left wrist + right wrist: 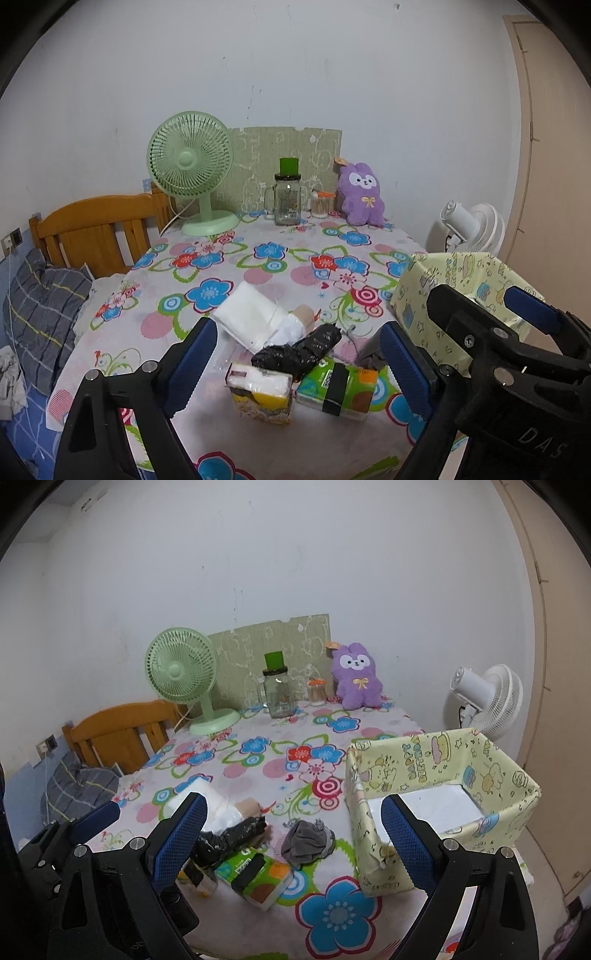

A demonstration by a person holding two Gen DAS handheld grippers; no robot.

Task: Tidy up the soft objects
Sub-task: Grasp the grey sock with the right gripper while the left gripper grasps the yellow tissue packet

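Observation:
My left gripper [301, 369] is open and low over a heap of soft things on the flowered tablecloth [258, 266]. The heap holds a yellow tissue pack [260, 395], a green tissue pack [336, 387], a crumpled black bag [299, 350] and a white pack [251, 314]. None of them touches the pads. My right gripper [293, 843] is open too, with nothing gripped. Ahead of it lie a grey cloth [306, 842], the green tissue pack [255, 875] and the black bag [229, 836]. A yellow patterned box [443, 768] stands open on the right, with only a white floor inside.
At the table's far end stand a green fan [190, 173], a glass jar with a green lid [286, 199], a small jar of cotton swabs [320, 205] and a purple plush [362, 195]. A wooden bed headboard [96, 229] is left; a white fan [487, 701] is right.

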